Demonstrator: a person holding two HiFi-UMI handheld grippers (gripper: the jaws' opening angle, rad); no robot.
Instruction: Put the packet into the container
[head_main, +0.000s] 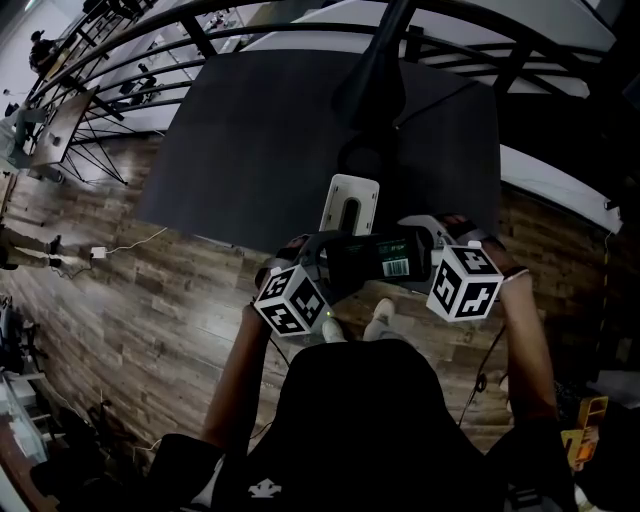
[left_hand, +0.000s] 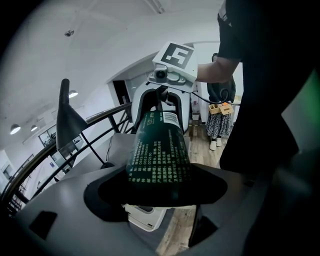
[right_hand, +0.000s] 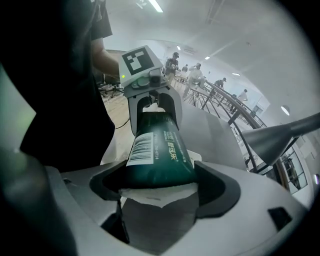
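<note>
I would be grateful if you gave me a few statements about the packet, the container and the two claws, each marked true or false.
1. The left claw and the right claw each grip one end of the packet. True.
2. The packet lies inside the container. False: it is held in the air, outside it.
3. The container stands on the dark table. True.
4. The packet is bright red. False: it is dark green with light print.
5. The packet's barcode end is at the left claw. False: it is at the right claw.
</note>
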